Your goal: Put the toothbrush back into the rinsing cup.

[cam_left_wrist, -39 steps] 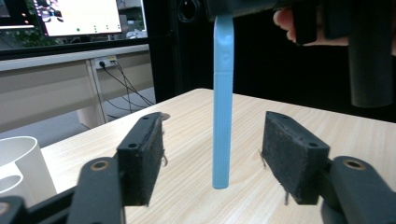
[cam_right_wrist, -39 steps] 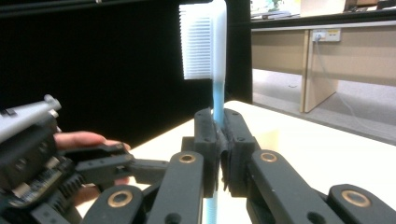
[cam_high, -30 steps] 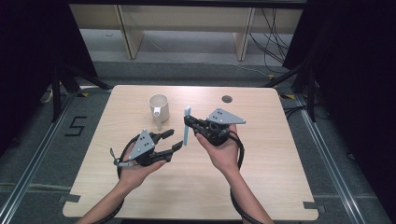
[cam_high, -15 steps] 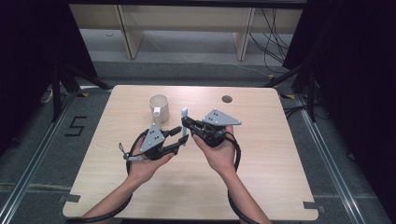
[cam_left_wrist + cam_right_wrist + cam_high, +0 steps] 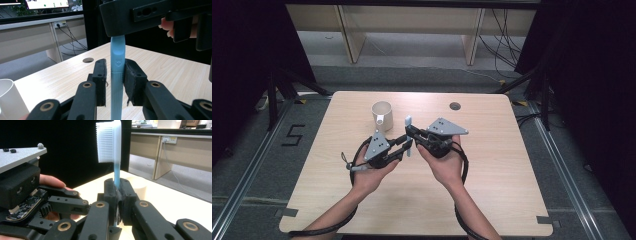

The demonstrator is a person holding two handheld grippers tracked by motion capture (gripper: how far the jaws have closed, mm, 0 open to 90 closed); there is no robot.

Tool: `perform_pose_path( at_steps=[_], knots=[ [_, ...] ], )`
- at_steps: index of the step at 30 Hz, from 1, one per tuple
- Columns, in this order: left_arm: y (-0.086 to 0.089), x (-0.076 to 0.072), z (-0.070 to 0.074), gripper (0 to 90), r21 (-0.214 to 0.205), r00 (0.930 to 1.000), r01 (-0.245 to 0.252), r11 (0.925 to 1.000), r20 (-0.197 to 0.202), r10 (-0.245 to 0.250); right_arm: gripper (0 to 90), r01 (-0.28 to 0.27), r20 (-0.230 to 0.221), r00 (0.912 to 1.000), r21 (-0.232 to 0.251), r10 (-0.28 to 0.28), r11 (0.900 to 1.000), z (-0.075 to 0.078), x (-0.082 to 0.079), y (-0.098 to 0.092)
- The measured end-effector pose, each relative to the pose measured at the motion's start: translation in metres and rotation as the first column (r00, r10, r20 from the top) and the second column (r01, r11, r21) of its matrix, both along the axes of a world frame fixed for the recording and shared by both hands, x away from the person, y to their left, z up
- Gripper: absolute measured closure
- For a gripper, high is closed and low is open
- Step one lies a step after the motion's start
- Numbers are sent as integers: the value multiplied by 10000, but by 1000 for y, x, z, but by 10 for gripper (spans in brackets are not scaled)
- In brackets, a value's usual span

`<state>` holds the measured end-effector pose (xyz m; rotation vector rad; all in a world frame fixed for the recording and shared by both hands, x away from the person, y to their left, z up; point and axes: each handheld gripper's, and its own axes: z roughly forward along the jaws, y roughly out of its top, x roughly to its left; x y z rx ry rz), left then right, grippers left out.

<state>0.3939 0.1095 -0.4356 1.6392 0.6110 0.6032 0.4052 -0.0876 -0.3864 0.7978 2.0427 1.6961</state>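
A light-blue toothbrush with white bristles stands upright above the middle of the table. My right gripper is shut on its thin neck, head up. My left gripper comes in from the left, lower down on the handle. Its jaws have just been closing around the handle. One pad touches it, and a thin gap still shows at the other pad. A white cup stands behind the left gripper.
The wooden table has a round cable hole at the back right. Bare wood lies to the front and right of both hands. Cables trail from both grippers along the forearms. Shelving stands beyond the table's far edge.
My left gripper has moved right, up to the toothbrush, and its jaws have narrowed around the handle. The right gripper and the toothbrush have stayed in place.
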Motion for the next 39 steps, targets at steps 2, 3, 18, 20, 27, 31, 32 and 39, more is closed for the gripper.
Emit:
perform_pose_path(
  at_steps=[2,3,18,20,27,31,32,39],
  knots=[
    [0,0,0,735,-4,10000,27,10000,-21,-27,865,-61,-97,9999,62,62,10000,0,-1,0],
    [0,0,0,738,5,10000,50,10000,-43,-50,864,-79,-92,9999,49,79,10000,1,-1,0],
    [0,1,1,779,-123,9999,103,9999,-54,-104,864,-172,19,9999,41,172,9998,2,0,1],
    [0,1,2,782,-103,9999,110,9999,-37,-110,862,-166,-9,9999,10,166,9999,2,-1,1],
    [1,2,3,784,-237,10000,23,9997,19,-23,745,-162,-44,9999,76,163,9998,3,-1,2],
    [3,2,3,784,-265,10000,-42,9996,47,43,614,-81,115,9999,66,81,9999,1,0,2],
    [3,2,3,784,-265,10000,-48,9996,40,49,614,-81,115,9999,66,81,9999,1,0,2],
    [8,3,2,784,-316,9998,-196,9993,34,197,513,-38,252,9997,251,31,9997,0,-6,-7]
  ],
)
